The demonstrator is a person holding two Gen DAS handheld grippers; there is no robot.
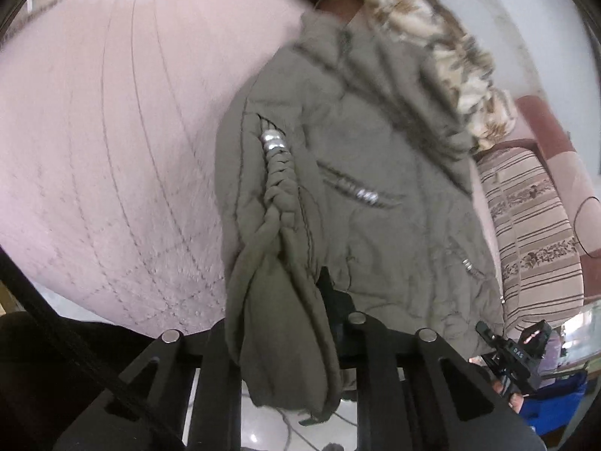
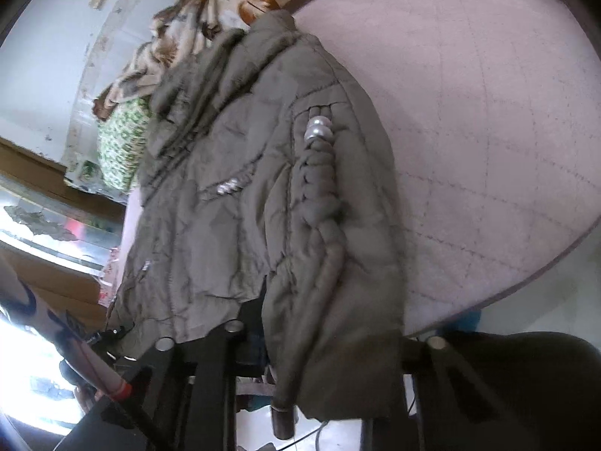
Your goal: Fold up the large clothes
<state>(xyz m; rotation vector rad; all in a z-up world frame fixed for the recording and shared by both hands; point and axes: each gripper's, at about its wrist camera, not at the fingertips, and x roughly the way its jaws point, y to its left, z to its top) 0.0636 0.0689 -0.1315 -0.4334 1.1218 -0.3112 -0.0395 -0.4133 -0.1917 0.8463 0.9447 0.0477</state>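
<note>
An olive-grey padded jacket (image 1: 360,173) with a fur-trimmed hood lies on a pink quilted bed (image 1: 112,131). Its sleeves have braided trim with silver beads. My left gripper (image 1: 289,323) is shut on one sleeve's cuff end, and the sleeve drapes over and hides the fingers. In the right wrist view the same jacket (image 2: 225,203) lies on the bed (image 2: 488,131). My right gripper (image 2: 330,334) is shut on the other sleeve's cuff end, which hangs over the fingers. The other gripper shows at the left wrist view's lower right (image 1: 514,353).
A patterned blanket (image 1: 432,37) and a green-white pillow (image 2: 120,143) lie beyond the hood. A striped cushion (image 1: 533,233) lies at the jacket's side. The bed's edge and white tiled floor (image 1: 263,428) are right below the grippers.
</note>
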